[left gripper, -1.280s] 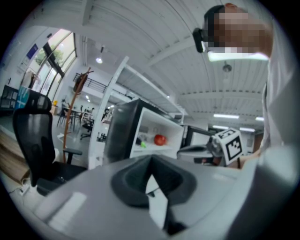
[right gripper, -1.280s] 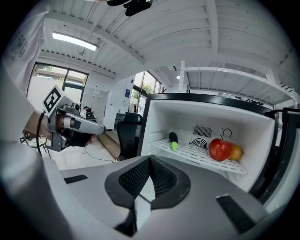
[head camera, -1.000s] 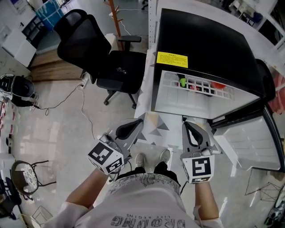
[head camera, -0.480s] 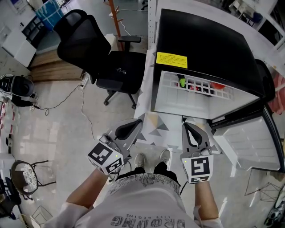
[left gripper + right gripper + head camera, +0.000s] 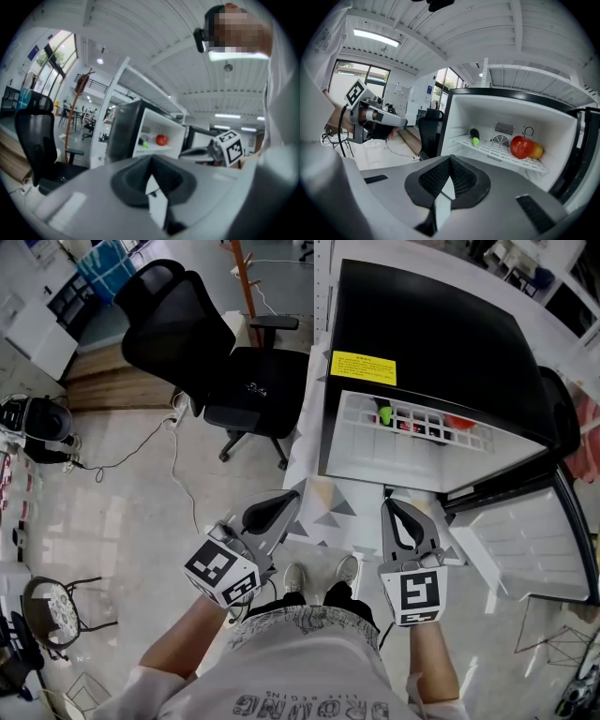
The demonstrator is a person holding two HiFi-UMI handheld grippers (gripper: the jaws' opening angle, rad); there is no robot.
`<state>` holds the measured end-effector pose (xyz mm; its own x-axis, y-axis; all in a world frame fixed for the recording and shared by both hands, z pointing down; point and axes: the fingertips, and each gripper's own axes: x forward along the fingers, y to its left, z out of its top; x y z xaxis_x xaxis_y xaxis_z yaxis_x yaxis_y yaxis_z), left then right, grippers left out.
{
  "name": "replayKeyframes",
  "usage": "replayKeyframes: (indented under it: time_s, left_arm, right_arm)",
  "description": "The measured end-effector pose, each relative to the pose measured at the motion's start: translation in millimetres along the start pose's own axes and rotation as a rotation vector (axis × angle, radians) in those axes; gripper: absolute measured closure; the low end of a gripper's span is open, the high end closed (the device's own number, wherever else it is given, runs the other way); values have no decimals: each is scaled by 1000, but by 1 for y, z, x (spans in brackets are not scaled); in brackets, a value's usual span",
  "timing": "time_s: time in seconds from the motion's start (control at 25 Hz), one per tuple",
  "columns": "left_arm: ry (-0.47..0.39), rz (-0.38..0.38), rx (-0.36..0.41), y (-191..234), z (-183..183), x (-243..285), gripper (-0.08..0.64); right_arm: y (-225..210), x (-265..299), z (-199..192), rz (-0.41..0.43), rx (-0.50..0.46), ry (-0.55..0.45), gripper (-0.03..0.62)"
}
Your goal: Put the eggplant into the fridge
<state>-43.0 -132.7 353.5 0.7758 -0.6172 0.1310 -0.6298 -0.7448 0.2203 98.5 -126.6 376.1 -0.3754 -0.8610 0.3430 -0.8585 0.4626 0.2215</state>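
Left gripper (image 5: 150, 162) and right gripper (image 5: 450, 160) are both closed on nothing, short of the open fridge (image 5: 431, 329). The eggplant (image 5: 474, 136) already lies at the left end of its wire shelf (image 5: 499, 152). A clumsy nudge while shutting the door (image 5: 525, 538) might jolt the shelf and roll it out.

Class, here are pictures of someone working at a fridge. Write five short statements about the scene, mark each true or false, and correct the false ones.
1. The eggplant lies on the wire shelf inside the fridge. True.
2. The fridge's door is closed. False: it stands open.
3. The right hand-held gripper holds the red fruit. False: its jaws are shut on nothing, and the fruit sits on the shelf.
4. In the head view, a black office chair stands left of the fridge. True.
5. The left hand-held gripper is shut and holds nothing. True.
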Motion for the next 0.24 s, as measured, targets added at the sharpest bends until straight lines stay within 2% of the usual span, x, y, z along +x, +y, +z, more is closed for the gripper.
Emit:
replayKeyframes:
  time_s: [0.24]
  left_arm:
    - [-2,0,0,-1,1,0,552]
  right_arm:
    - [-2,-1,0,-4,-1,0,589]
